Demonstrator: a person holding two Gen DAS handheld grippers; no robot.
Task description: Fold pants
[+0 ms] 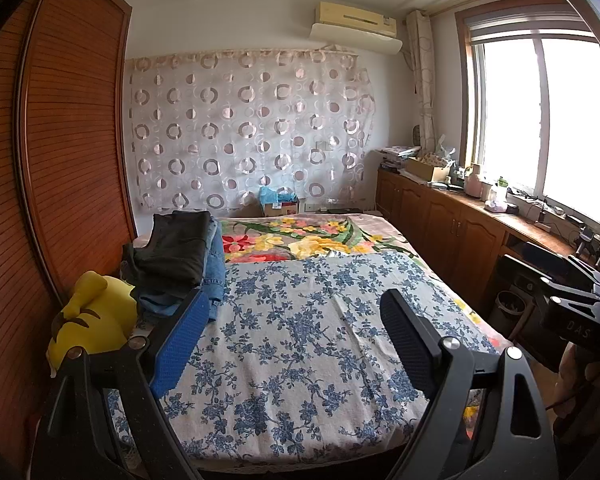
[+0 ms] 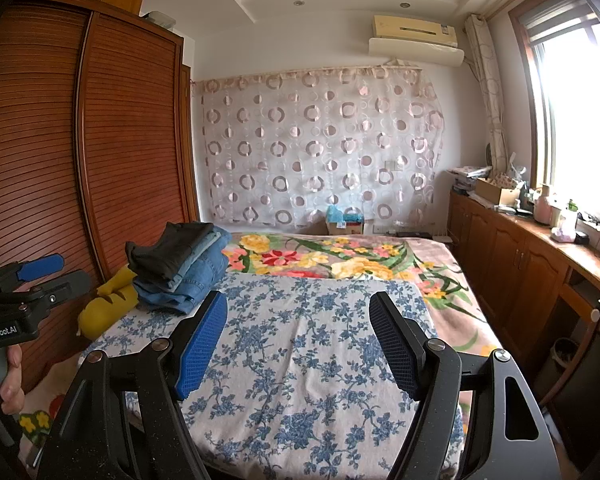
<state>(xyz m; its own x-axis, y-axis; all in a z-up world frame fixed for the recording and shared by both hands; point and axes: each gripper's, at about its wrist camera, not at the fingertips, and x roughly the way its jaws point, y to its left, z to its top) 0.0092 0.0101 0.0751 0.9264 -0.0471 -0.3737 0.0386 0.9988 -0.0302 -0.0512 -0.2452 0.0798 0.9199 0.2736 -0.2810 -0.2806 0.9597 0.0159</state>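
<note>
Pants (image 2: 180, 268) are seen in a folded stack at the far left side of the bed (image 2: 452, 320), just beside a yellow plush toy (image 2: 108, 304) — dark trousers on top, blue jeans beneath. The stack is shown well apart from both grippers. The left gripper (image 1: 296, 340) is held above a blue-flowered sheet (image 1: 292, 320) with its jaws spread wide and nothing between them; the right gripper (image 2: 300, 340) is likewise held over the sheet, its jaws parted and empty. A hand (image 2: 4, 384) is seen at the left edge of the right wrist view, wrapped around the left gripper's handle. Wooden wardrobe doors (image 2: 132, 140) are seen at the left of the bed, and a patterned curtain (image 2: 320, 144) is hung on the far wall — a window (image 1: 540, 120) is seen to the right.
</note>
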